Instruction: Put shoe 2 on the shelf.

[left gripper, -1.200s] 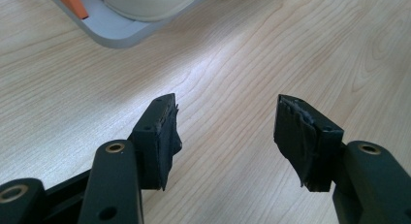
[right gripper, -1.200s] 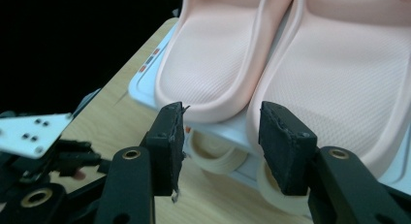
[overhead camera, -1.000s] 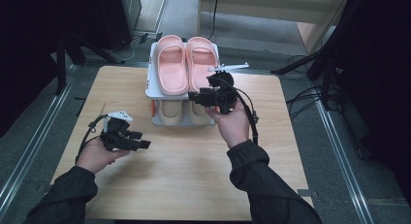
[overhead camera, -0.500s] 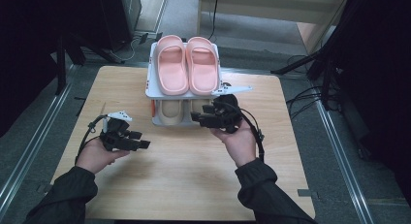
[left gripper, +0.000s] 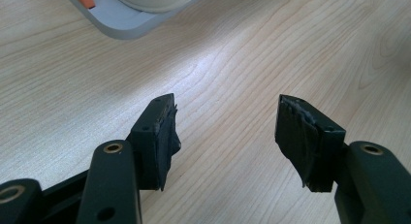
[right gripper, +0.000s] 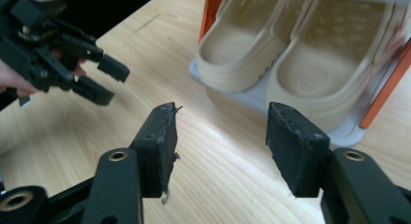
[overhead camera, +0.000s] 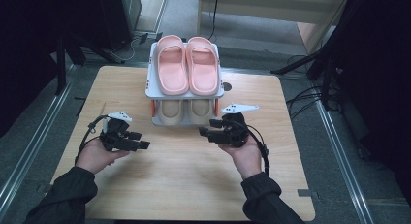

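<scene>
Item: two-tier shoe rack (overhead camera: 154,90), grey shelves with orange posts, standing at the far middle of the wooden surface (overhead camera: 184,185), its back at the far edge. Upper tier: pink slippers (overhead camera: 186,64), side by side. Lower tier: beige slippers (right gripper: 291,59), toes toward the person, near the shelf's front lip.

Right gripper (overhead camera: 202,132): just in front of the rack's right half, low over the surface, fingers released and just opened wider, nothing between them.

Left gripper (overhead camera: 143,145): front left, well apart from the rack, fingers spread, empty.

Open room: bare wood between both grippers and across the near half; strips left and right of the rack.
</scene>
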